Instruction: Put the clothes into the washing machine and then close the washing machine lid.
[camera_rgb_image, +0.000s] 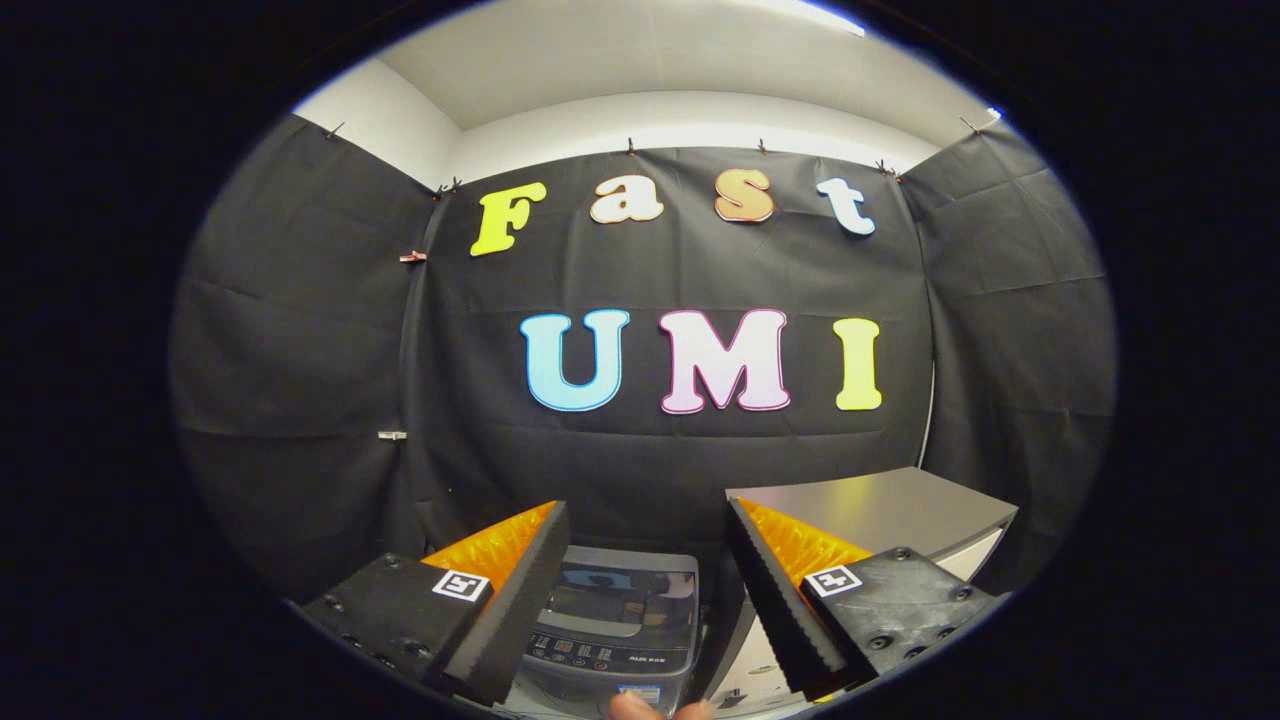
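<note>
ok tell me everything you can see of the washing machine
The washing machine is a small grey top-loader seen from above, between and beyond the fingers of the open gripper, which hold nothing. Its glossy dark lid looks shut and reflective. A control panel with buttons runs along its near edge. A grey table stands beside it.

Jaws wide apart, gap clear; washing machine (615, 625) below; table (880, 515) beside it.

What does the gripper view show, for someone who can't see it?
The hand-held gripper is open and holds nothing, its fingers spread above a small washing machine with its lid down. A grey table stands beside the machine.
</note>
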